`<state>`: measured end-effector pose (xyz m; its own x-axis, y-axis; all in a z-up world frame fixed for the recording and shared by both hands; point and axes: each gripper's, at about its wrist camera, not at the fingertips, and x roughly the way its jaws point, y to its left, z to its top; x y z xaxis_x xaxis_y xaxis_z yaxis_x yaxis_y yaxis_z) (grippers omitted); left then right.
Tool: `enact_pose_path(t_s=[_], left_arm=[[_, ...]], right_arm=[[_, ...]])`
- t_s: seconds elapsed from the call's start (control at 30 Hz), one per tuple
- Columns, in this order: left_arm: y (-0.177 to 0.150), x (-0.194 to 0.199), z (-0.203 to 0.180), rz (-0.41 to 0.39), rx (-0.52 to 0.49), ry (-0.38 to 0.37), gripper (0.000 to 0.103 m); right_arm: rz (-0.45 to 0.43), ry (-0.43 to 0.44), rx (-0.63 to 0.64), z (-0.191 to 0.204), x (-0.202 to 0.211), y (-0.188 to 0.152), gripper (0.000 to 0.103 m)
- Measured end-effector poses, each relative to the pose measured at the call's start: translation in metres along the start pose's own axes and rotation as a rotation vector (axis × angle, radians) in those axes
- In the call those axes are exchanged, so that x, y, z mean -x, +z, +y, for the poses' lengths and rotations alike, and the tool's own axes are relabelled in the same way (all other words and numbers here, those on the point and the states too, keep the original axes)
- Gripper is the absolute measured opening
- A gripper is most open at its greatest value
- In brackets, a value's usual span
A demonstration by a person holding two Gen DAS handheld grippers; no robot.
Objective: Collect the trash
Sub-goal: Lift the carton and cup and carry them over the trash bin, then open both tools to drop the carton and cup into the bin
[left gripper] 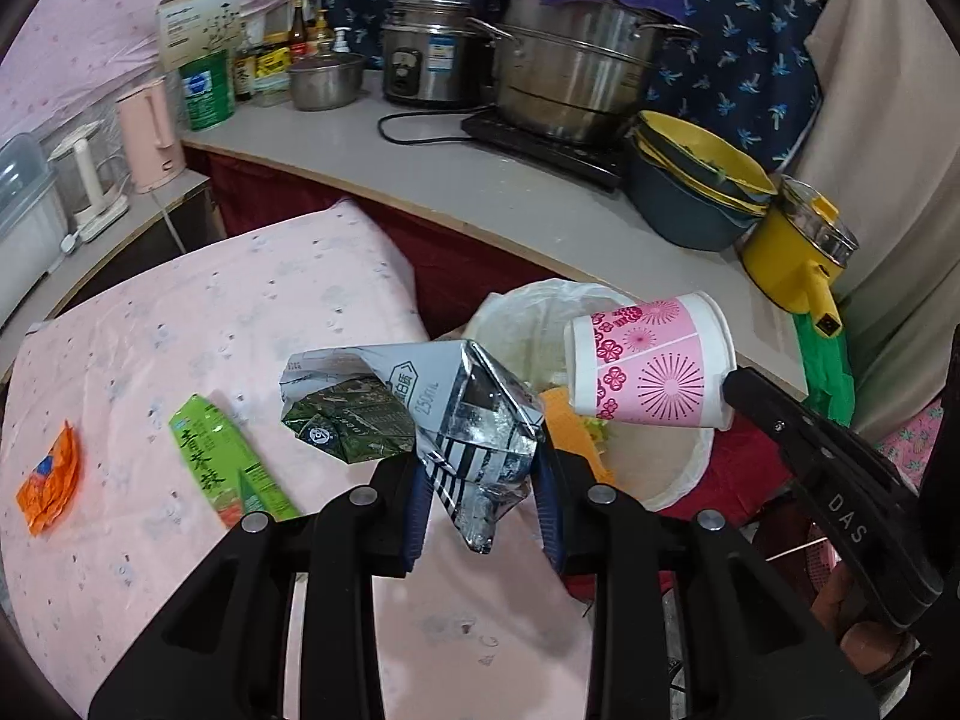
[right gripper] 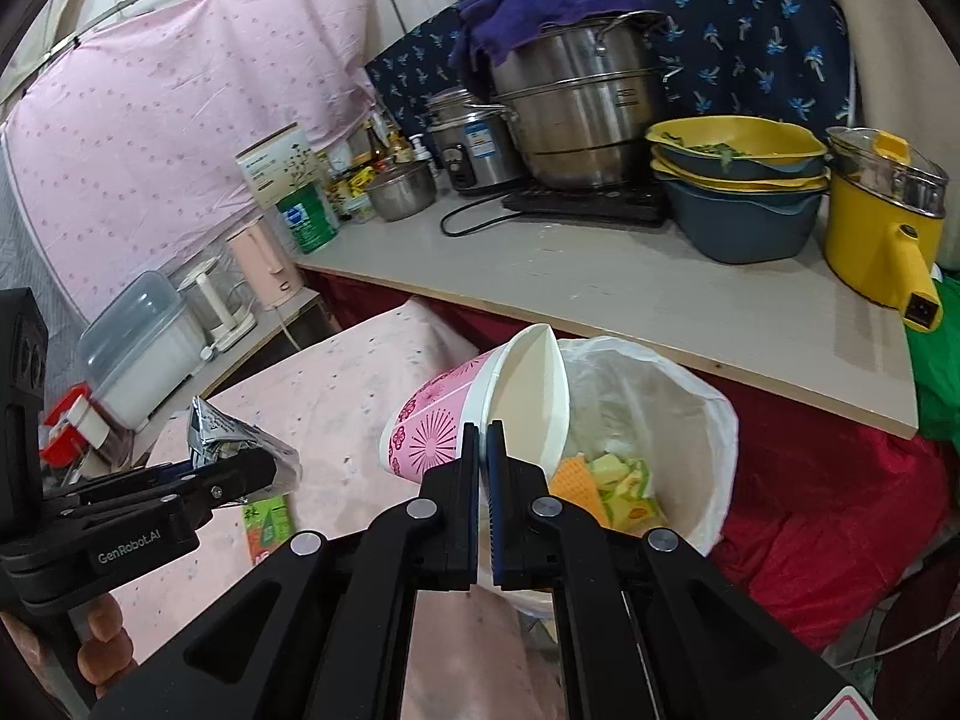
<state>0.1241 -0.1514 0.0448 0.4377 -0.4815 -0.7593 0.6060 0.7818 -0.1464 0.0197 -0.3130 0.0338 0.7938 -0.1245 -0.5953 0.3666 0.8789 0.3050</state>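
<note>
My left gripper (left gripper: 480,468) is shut on a crumpled silver and green milk carton (left gripper: 432,414), held above the pink table's right edge; it also shows in the right wrist view (right gripper: 240,438). My right gripper (right gripper: 483,438) is shut on the rim of a pink flowered paper cup (right gripper: 444,426), tilted on its side over the white-lined trash bin (right gripper: 672,396). In the left wrist view the cup (left gripper: 648,360) hangs over the bin (left gripper: 528,318). A green tea wrapper (left gripper: 228,462) and an orange wrapper (left gripper: 51,474) lie on the table.
The bin holds orange and green scraps (right gripper: 606,480). Behind it runs a counter (left gripper: 480,174) with a steel pot (left gripper: 576,78), rice cooker (left gripper: 429,54), stacked basins (left gripper: 696,180) and a yellow pot (left gripper: 798,246). Kettles (left gripper: 150,132) stand at the left.
</note>
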Motion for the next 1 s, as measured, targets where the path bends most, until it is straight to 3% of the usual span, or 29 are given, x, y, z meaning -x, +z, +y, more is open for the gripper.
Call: enact_pose_path(t_s=[0.2, 0.43, 0.7, 1.0], left_arm=[[0.009, -0.026, -0.045, 0.029, -0.066, -0.074, 0.029], [0.014, -0.051, -0.065, 0.047, -0.111, -0.123, 0.031], [0.022, -0.060, -0.055, 0.022, -0.095, -0.082, 0.049], [0.022, -0.057, -0.030, -0.002, -0.050, -0.007, 0.054]], right_arm=[[-0.008, -0.056, -0.060, -0.042, 0.004, 0.000, 0.004], [-0.004, -0.087, -0.092, -0.066, 0.000, -0.001, 0.004], [0.012, -0.087, -0.098, -0.071, -0.014, 0.001, 0.004], [0.047, -0.056, -0.069, -0.054, -0.042, 0.004, 0.004]])
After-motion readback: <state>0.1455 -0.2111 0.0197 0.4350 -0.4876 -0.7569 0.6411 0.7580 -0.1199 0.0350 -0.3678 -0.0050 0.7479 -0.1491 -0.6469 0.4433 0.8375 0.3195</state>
